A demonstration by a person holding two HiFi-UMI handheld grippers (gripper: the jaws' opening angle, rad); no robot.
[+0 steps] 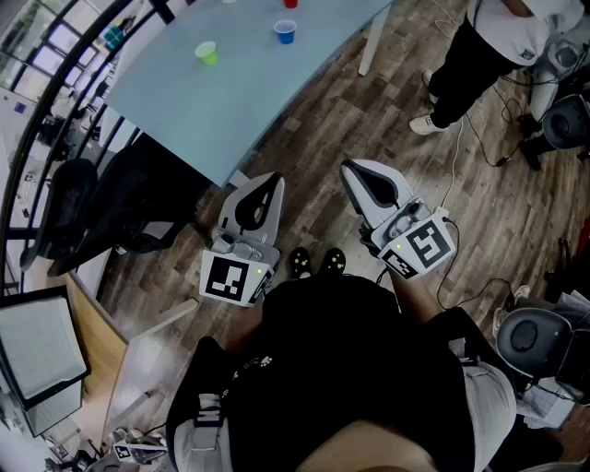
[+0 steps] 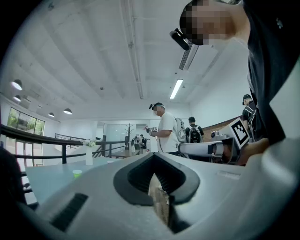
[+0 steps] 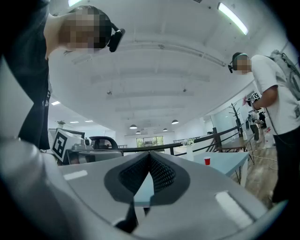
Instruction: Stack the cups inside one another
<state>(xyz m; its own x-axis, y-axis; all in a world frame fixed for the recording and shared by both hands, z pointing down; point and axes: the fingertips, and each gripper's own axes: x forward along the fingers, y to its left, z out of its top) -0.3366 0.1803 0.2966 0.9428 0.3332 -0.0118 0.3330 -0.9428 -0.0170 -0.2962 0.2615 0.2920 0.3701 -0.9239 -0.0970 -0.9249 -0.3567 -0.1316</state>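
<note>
Three cups stand apart on the pale blue table (image 1: 230, 111): a green cup (image 1: 207, 53), a blue cup (image 1: 285, 32) and a red cup (image 1: 290, 3) cut off by the top edge. Both grippers hang over the wooden floor, short of the table's near edge and close to my body. My left gripper (image 1: 268, 179) is shut and holds nothing; the left gripper view shows the green cup (image 2: 77, 173) far off on the tabletop. My right gripper (image 1: 350, 167) is also shut and empty; the right gripper view shows the red cup (image 3: 207, 161) in the distance.
A black office chair (image 1: 111, 217) stands left of the table's near corner. Another person (image 1: 484, 46) stands on the floor at the upper right, with cables and gear (image 1: 553, 111) nearby. A white table leg (image 1: 369, 41) comes down behind the right gripper. A white vase (image 2: 89, 154) sits on the table.
</note>
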